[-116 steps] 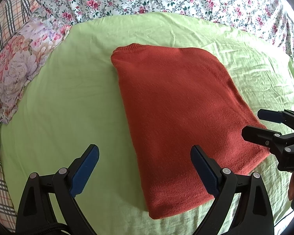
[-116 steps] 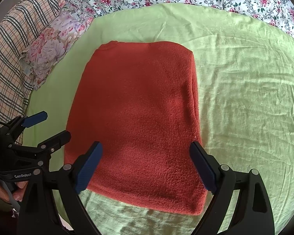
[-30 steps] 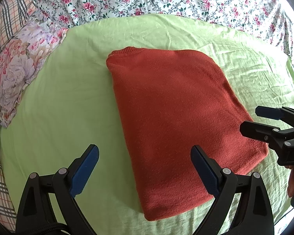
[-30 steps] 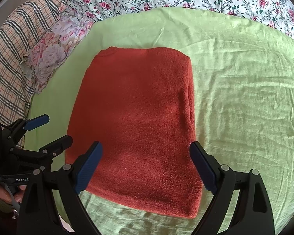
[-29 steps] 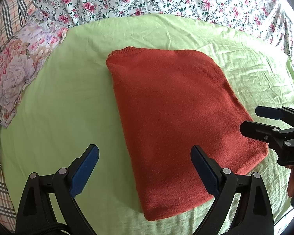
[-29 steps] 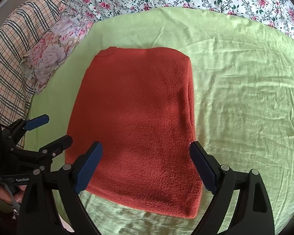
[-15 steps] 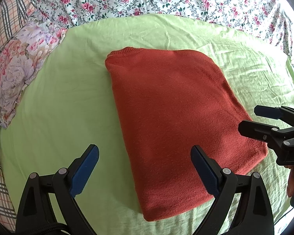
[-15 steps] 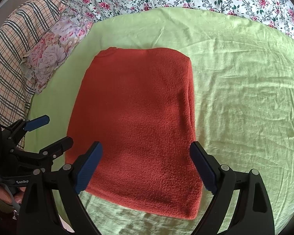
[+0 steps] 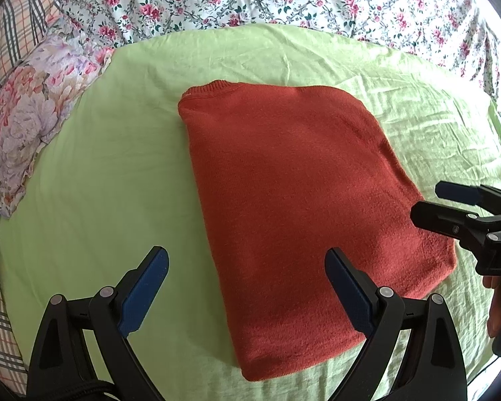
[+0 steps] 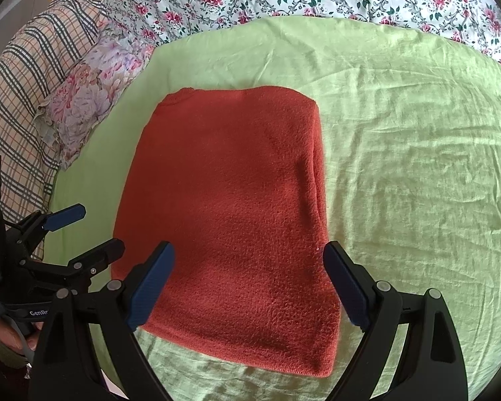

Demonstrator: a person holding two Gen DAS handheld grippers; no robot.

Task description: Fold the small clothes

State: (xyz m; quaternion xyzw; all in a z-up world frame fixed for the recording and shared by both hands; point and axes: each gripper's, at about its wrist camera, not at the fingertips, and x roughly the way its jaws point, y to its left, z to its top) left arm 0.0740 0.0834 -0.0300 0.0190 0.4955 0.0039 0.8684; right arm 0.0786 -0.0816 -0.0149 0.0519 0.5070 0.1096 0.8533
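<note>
**Folded sweater, both tongs clear**

Left gripper (image 9: 245,289) is seen spread wide – nothing pinched. Rust-red knit sweater (image 9: 294,197) is laid folded flat on the green sheet (image 9: 110,180), mid-bed. Right gripper (image 10: 248,279) is likewise spread, empty, above the sweater's near edge.

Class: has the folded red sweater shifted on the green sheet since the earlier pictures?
No. The red sweater keeps its place on the green sheet relative to the floral pillow.
</note>
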